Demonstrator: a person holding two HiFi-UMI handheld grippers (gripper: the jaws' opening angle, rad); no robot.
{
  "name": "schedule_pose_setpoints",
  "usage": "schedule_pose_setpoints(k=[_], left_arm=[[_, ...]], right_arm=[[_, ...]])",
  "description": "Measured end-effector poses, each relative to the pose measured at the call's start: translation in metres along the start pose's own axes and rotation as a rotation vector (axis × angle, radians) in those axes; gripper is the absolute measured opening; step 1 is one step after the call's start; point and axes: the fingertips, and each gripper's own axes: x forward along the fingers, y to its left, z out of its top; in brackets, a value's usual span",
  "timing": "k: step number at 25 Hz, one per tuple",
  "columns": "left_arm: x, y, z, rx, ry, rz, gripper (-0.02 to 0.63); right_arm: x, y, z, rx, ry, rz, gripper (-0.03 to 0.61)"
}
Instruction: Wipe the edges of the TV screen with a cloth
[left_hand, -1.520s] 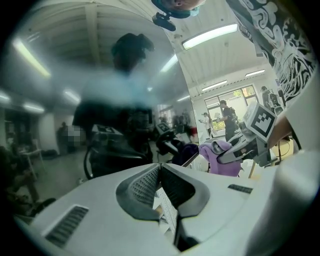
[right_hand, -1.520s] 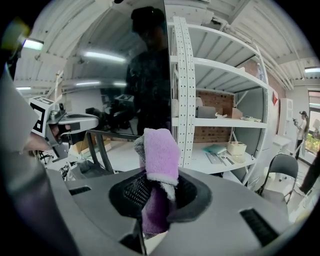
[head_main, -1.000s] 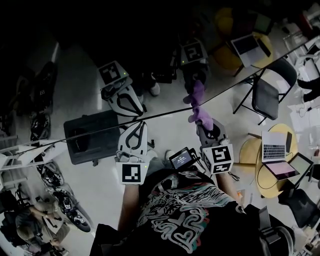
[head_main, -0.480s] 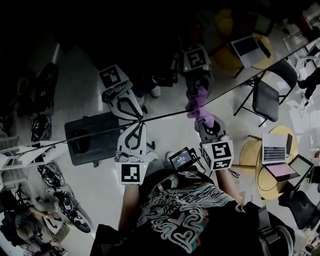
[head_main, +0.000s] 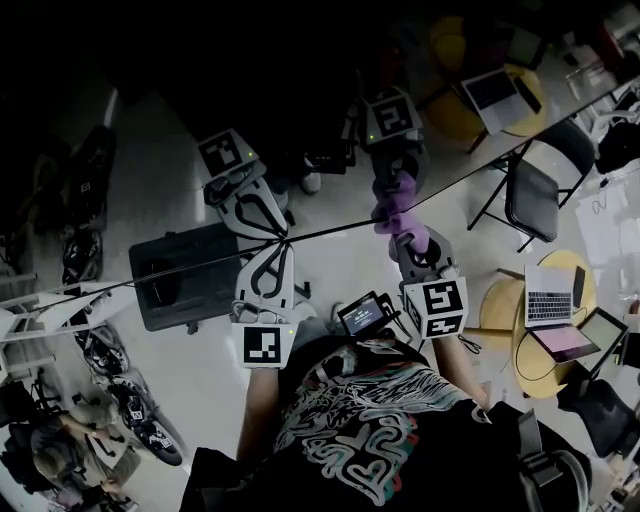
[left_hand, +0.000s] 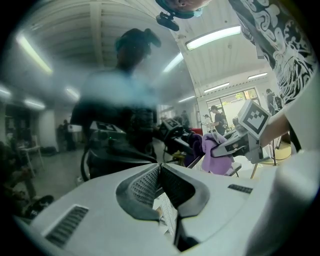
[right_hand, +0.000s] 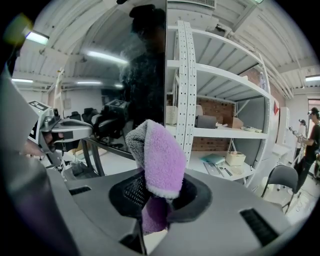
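The dark, mirror-like TV screen (head_main: 200, 60) fills the top of the head view; its lower edge (head_main: 330, 228) runs diagonally. My right gripper (head_main: 408, 240) is shut on a purple cloth (head_main: 405, 225) that is pressed against that edge, with its reflection just above. In the right gripper view the cloth (right_hand: 157, 160) sticks up from the closed jaws of the right gripper (right_hand: 152, 192), beside the screen's edge (right_hand: 165, 75). My left gripper (head_main: 272, 250) is shut, its tips at the screen edge to the left. In the left gripper view the left gripper (left_hand: 160, 172) faces the glass, and the cloth (left_hand: 216, 150) shows at right.
A folding chair (head_main: 540, 200) and round yellow tables with laptops (head_main: 550, 295) stand at the right. A dark case (head_main: 185, 270) lies on the floor at left. White shelving (right_hand: 225, 100) stands past the screen's edge. A small lit device (head_main: 362, 315) sits between the grippers.
The right gripper has moved up and slightly left, bringing the cloth against the screen edge. The left gripper has edged a little closer to the glass.
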Motion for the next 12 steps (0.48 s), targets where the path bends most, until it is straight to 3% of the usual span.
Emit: schedule_pose_setpoints(k=[12], left_arm=[[-0.0042, -0.0023, 0.0054, -0.017, -0.015, 0.004, 0.023]], right_arm=[[-0.0048, 0.0095, 0.0068, -0.004, 0.002, 0.021, 0.097]])
